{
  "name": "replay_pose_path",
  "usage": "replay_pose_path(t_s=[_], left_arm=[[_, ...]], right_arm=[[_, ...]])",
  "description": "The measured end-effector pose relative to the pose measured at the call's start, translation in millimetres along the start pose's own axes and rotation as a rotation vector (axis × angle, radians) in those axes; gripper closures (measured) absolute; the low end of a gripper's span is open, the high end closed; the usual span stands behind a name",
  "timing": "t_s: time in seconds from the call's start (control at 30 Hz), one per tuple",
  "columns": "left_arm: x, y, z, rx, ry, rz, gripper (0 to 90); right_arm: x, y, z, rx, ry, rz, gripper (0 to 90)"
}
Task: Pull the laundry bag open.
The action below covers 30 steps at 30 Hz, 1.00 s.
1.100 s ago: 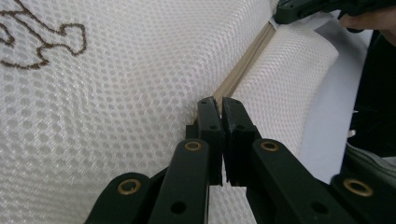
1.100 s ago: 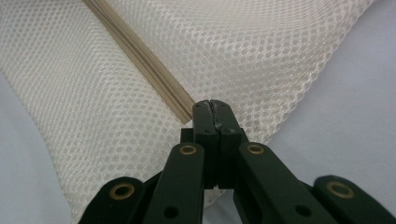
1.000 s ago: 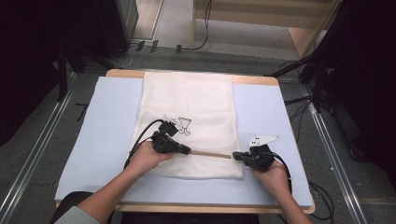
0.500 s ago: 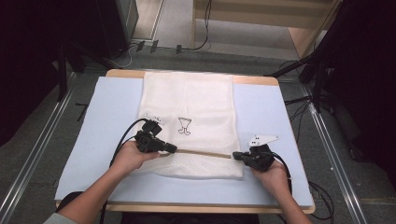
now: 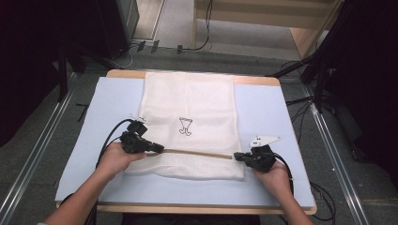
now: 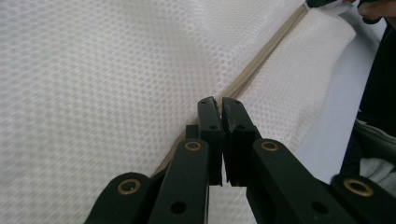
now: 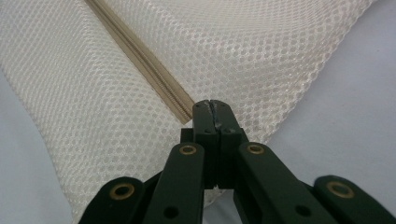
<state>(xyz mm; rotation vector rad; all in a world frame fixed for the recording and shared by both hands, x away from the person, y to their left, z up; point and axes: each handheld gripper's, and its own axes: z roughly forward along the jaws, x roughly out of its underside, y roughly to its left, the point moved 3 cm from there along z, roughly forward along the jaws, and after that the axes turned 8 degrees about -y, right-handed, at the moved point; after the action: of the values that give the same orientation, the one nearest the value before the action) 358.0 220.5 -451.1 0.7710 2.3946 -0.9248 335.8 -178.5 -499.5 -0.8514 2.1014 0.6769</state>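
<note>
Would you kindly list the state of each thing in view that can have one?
Mesh laundry bag: flat on the table mat, near end slightly rumpled.
Zipper: stretched straight between the two claws.
Left claw: shut at the zipper's left end.
Right claw: shut on the zipper's right end.
Table mat: lying flat.

Both forearms bare, no sleeves. The left matte-black, two-jawed claw (image 5: pixel 159 149) trails a looping black cable; brass-ringed pivot pins gleam on its links. The right matte-black claw (image 5: pixel 237 156) carries a pale grey three-cornered plate on top.
</note>
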Motion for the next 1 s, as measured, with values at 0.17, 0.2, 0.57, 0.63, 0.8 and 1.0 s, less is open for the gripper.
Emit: replay_pose_path(t_s=[0.17, 0.2, 0.57, 0.63, 0.8, 1.0], left_arm=[[7.9, 9.5, -15.1, -0.006, -0.014, -0.023, 88.8], [9.0, 11.3, -17.9, -0.012, -0.018, -0.025, 88.8], [21.4, 26.2, -43.5, -0.044, -0.07, -0.085, 88.7], [23.7, 29.1, -46.5, -0.058, -0.063, -0.086, 88.7], [28.3, 33.2, -52.6, -0.084, -0.062, -0.099, 88.7], [43.4, 54.9, -71.8, -0.151, -0.079, -0.174, 88.7]], right_arm=[[-0.1, -0.7, 0.0, -0.003, 0.0, 0.005, 90.0], [-0.2, -0.6, -0.1, -0.002, 0.002, 0.004, 90.0], [-1.0, -1.6, 0.0, -0.008, 0.007, -0.001, 90.0], [-1.1, -1.7, 0.0, -0.009, 0.008, -0.001, 90.0], [-1.5, -1.7, 0.0, -0.011, 0.013, 0.005, 90.0], [-2.2, -2.5, 0.3, -0.016, 0.018, -0.003, 90.0]])
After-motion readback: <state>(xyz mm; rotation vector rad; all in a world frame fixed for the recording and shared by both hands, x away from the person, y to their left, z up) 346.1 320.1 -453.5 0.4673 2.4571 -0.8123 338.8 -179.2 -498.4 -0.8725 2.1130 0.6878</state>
